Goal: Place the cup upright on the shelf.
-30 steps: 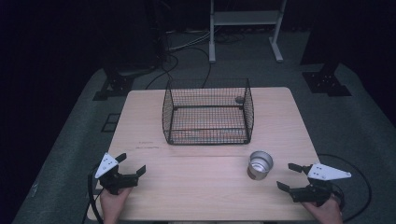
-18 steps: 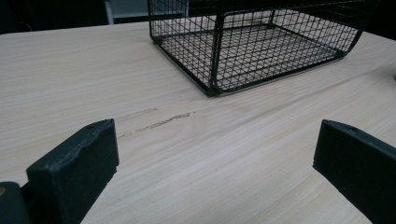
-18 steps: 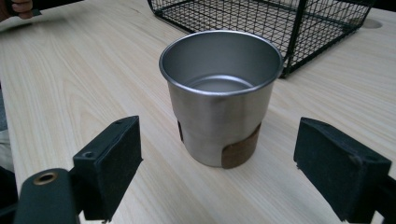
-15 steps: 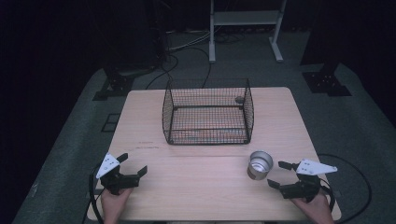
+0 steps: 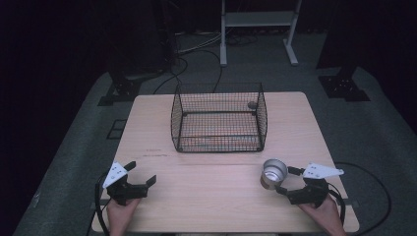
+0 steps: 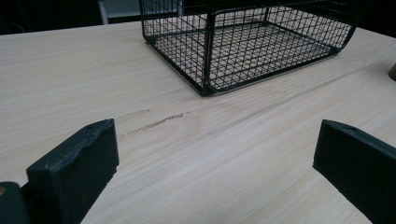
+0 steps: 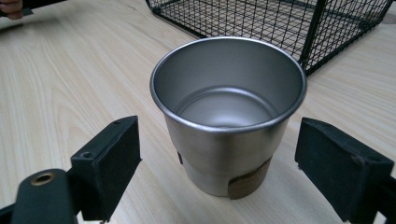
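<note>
A steel cup (image 5: 273, 173) stands upright and empty on the wooden table (image 5: 216, 206), at the front right. My right gripper (image 5: 287, 181) is open just behind it. In the right gripper view the cup (image 7: 227, 112) sits between the two jaws of the gripper (image 7: 222, 140) with a gap on each side, and a small cork patch shows at its base. A black wire basket (image 5: 219, 118) stands empty at the table's middle, towards the far edge. My left gripper (image 5: 141, 172) rests open at the front left, holding nothing, and its view looks towards the basket (image 6: 247, 42).
A small grey object (image 5: 252, 104) sits by the basket's far right corner. Behind the table are a white stand (image 5: 258, 19) and cables (image 5: 192, 49) on the dark floor. The other hand (image 7: 11, 7) shows at the right gripper view's top left.
My right gripper has moved left and forward up to the cup, so its open jaws now flank it. The left gripper and the basket have stayed put.
</note>
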Tool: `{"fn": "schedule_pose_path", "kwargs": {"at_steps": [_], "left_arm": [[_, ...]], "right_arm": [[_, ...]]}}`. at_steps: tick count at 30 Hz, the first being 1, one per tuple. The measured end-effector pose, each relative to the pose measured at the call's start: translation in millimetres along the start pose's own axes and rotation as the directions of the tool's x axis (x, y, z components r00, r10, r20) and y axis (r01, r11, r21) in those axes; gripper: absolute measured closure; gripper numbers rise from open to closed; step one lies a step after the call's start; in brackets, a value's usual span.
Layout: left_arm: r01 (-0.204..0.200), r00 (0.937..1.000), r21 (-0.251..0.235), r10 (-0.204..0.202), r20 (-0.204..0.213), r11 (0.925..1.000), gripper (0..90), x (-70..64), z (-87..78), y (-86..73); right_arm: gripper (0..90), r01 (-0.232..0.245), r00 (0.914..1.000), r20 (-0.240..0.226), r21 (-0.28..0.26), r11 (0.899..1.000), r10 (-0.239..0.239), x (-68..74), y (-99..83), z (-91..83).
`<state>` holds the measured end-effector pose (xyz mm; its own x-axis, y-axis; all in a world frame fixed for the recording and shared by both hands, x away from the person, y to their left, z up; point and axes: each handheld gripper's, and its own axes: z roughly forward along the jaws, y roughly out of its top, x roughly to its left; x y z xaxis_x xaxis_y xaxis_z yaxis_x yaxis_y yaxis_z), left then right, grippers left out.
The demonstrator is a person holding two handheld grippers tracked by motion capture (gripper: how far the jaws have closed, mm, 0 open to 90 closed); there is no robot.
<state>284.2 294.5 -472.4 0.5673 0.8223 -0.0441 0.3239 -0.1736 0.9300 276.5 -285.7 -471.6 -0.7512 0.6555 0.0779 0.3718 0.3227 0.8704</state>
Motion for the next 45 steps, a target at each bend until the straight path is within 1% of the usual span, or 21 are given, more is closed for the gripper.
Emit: {"fn": "schedule_pose_path", "kwargs": {"at_steps": [3,5,7,9,11,16,17,23,28,32,34,40,45], "left_arm": [[-0.004,1.0,0.001,0.004,0.001,1.0,0.0,-0.2,0.0,0.2],[-0.003,1.0,0.001,0.003,0.002,1.0,0.0,-0.7,0.4,0.2],[-0.004,1.0,0.002,0.004,0.002,1.0,0.0,-0.9,0.5,0.2],[-0.008,1.0,0.003,0.008,0.002,1.0,0.0,-0.9,0.7,0.4],[-0.004,1.0,0.007,0.004,0.002,1.0,0.0,-1.5,1.0,0.4],[-0.009,0.9999,0.007,0.009,0.006,0.9999,0.0,-1.9,1.2,0.5],[-0.01,0.9999,0.008,0.01,0.006,0.9999,0.0,-2.0,1.4,0.5],[-0.01,0.9999,0.012,0.009,0.01,0.9999,0.0,-2.3,2.4,0.2],[-0.01,0.9999,0.013,0.01,0.011,0.9999,0.0,-2.3,2.3,0.1],[-0.009,0.9999,0.013,0.009,0.013,0.9999,0.0,-2.6,2.2,0.1],[-0.014,0.9998,0.015,0.014,0.014,0.9998,0.0,-2.7,2.5,0.1],[-0.011,0.9999,0.014,0.011,0.013,0.9998,0.0,-2.5,2.6,-0.1],[-0.008,0.9999,0.012,0.008,0.013,0.9999,0.0,-2.7,2.0,0.0]], "right_arm": [[13.3,0.004,1.0,0.006,0.004,1.0,-0.004,0.1,1.2,2.2],[13.3,0.003,1.0,0.007,0.013,1.0,-0.003,-0.3,2.7,6.9],[13.3,0.008,1.0,0.006,0.011,1.0,-0.008,-0.5,2.7,8.4],[13.3,0.003,1.0,0.008,0.014,1.0,-0.003,-0.5,2.9,11.6],[13.3,-0.001,0.9999,0.011,0.011,1.0,0.001,-0.9,3.6,14.3],[13.4,0.002,0.9998,0.018,0.004,1.0,-0.002,-1.4,5.2,16.8],[13.3,0.001,0.9998,0.021,0.012,1.0,-0.002,-0.9,5.7,18.2],[13.3,0.001,0.9997,0.023,0.008,1.0,-0.001,0.4,6.9,22.5],[14.0,0.003,0.9994,0.035,0.013,1.0,-0.003,0.7,8.0,27.6],[16.6,0.003,0.9994,0.034,0.011,1.0,-0.003,-0.7,8.0,26.9],[16.8,0.007,0.9994,0.034,0.012,1.0,-0.007,-0.6,8.0,26.7],[17.2,0.012,0.9993,0.036,0.018,1.0,-0.013,0.4,8.1,25.4],[17.6,0.0,0.9998,0.022,0.016,1.0,0.0,-0.7,8.7,21.2]]}}
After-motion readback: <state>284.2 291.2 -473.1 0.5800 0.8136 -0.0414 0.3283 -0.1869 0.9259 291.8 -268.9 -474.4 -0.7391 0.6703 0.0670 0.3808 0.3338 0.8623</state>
